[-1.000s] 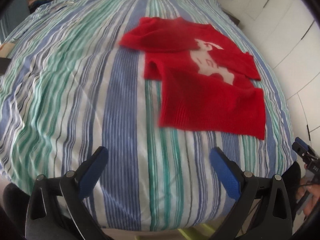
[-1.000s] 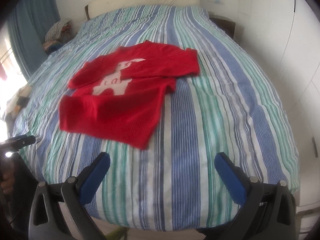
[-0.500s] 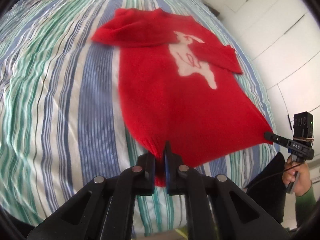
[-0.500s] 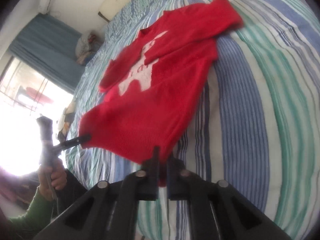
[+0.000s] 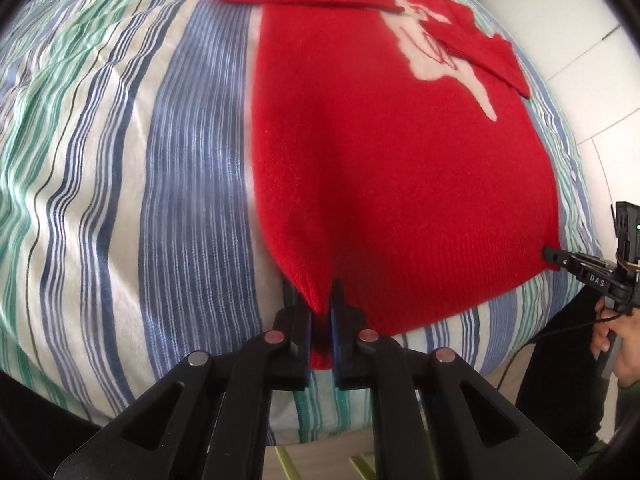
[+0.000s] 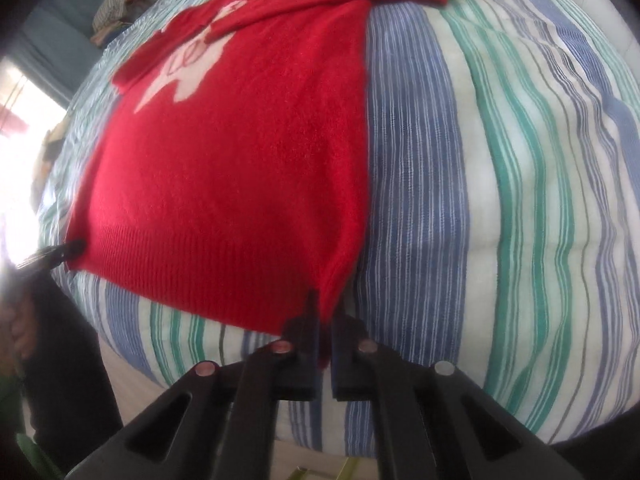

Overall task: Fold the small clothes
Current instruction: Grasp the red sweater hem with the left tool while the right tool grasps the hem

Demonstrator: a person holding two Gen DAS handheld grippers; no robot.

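1. Landmark: red sweater [image 5: 392, 184], lying front-up on the striped bed cover [image 5: 120, 168], hem toward both cameras.
2. Left gripper [image 5: 320, 320]: jaws clamped tight on one bottom corner of the sweater's hem; red knit is pinched between the pads and a tab of it shows below them.
3. Right gripper [image 6: 326, 332]: likewise clenched on the opposite bottom corner; red knit sits in the narrow slit between its jaws.
4. Left wrist view only: the right gripper appears from outside [image 5: 576, 266] at the sweater's far hem corner, with a hand [image 5: 614, 344] around its handle, a dark cable trailing below, and a small green light on the camera block. White cabinet panels [image 5: 592, 60] lie beyond the sweater.
5. Right wrist view only: blue curtain [image 6: 60, 40] and a heap of clothes [image 6: 116, 8] past the sweater's collar end; bright overexposed window to the side; the left gripper tip [image 6: 60, 254] shows dark at the other hem corner.
6. Writing: "DAS" in white on the right gripper's arm, left wrist view. Red stitched marks on the sweater's motif, not legible.
7. Sweater appearance: bright red knit, ribbed hem band, white animal-like figure [image 5: 436, 56] on the chest, both sleeves folded across the upper front. Body mostly flat; some motion blur.
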